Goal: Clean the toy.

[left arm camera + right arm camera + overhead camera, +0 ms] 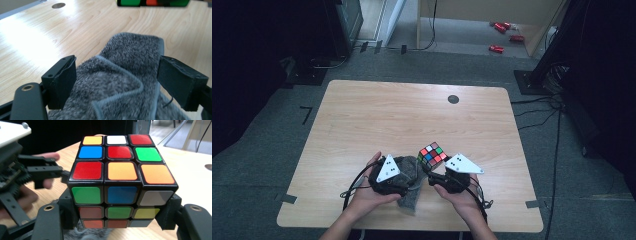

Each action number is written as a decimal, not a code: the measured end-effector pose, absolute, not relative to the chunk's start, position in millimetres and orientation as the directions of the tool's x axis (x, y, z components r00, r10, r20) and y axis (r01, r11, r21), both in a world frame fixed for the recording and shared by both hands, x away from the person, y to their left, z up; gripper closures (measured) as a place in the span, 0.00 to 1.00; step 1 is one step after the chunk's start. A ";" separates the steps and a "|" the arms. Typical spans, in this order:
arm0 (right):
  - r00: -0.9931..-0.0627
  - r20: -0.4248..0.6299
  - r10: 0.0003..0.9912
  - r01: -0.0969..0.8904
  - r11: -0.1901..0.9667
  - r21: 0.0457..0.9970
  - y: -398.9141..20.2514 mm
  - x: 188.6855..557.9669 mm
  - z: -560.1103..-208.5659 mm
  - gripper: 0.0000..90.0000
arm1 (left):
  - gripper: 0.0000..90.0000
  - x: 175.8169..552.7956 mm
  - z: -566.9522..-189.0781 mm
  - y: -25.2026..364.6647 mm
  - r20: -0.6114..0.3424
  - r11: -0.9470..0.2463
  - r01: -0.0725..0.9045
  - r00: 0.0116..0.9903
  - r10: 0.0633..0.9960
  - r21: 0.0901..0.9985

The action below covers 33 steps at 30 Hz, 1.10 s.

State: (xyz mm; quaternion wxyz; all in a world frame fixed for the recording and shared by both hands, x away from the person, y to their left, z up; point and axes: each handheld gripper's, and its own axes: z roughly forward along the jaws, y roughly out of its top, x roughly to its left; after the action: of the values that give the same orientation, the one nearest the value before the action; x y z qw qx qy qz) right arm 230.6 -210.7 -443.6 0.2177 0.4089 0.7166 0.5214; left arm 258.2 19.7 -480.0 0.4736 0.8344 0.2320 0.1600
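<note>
We are holding the scrambled multicoloured puzzle cube (120, 182) clamped in the right gripper (120, 220), lifted near the bench's (362, 115) front edge. The left gripper (116, 80) is standing open astride the crumpled grey terry cloth (125, 75), pads not pressing it, just beside the cube.

Multicoloured cube (120, 182), grey towel (120, 82)

Dim surroundings, glare on tabletop (30, 30)
</note>
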 end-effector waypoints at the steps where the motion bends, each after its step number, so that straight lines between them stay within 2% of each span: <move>1: -0.571 0.114 0.813 0.359 0.122 0.925 -210.7 230.6 -443.6 0.38 | 0.18 258.2 -480.0 19.7 0.047 -0.444 0.236 0.841 0.539 0.865; 4: -0.558 0.164 0.813 0.395 0.087 0.914 -203.7 230.8 -445.9 0.38 | 0.17 255.8 -481.0 14.5 0.028 -0.392 0.230 0.832 0.554 0.891; 15: -0.542 0.179 0.821 0.419 0.079 0.904 -190.5 228.2 -451.0 0.38 | 0.17 245.7 -480.6 0.5 0.035 -0.344 0.174 0.851 0.524 0.923; 20: -0.540 0.193 0.820 0.430 0.072 0.900 -182.8 226.2 -453.9 0.38 | 0.27 243.3 -480.7 0.5 0.054 -0.329 0.161 0.828 0.557 0.931; 22: -0.533 0.209 0.820 0.438 0.057 0.897 -183.3 226.6 -454.7 0.38 | 0.38 244.7 -480.9 3.8 0.037 -0.304 0.166 0.824 0.565 0.938; 26: -0.535 0.230 0.813 0.444 0.039 0.895 -184.4 226.8 -454.0 0.38 | 0.39 243.0 -481.0 4.3 0.062 -0.305 0.138 0.823 0.565 0.942; 28: -0.536 0.234 0.811 0.448 0.039 0.893 -185.2 227.8 -453.6 0.35 | 0.39 243.0 -481.3 4.3 0.081 -0.321 0.129 0.820 0.567 0.938; 31: -0.533 0.246 0.810 0.449 0.025 0.893 -189.1 229.1 -451.3 0.26 | 0.39 244.3 -483.2 6.6 0.095 -0.344 0.123 0.828 0.553 0.931; 33: -0.535 0.247 0.808 0.444 0.020 0.896 -194.0 230.5 -449.2 0.22 | 0.39 244.8 -483.1 8.5 0.108 -0.357 0.113 0.831 0.546 0.927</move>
State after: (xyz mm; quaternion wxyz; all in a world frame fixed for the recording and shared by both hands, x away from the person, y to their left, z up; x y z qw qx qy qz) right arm 230.5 -194.0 -449.2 0.1699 0.4515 0.6936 0.5350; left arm 244.8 8.5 -483.1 0.5283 0.7977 0.2064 0.2046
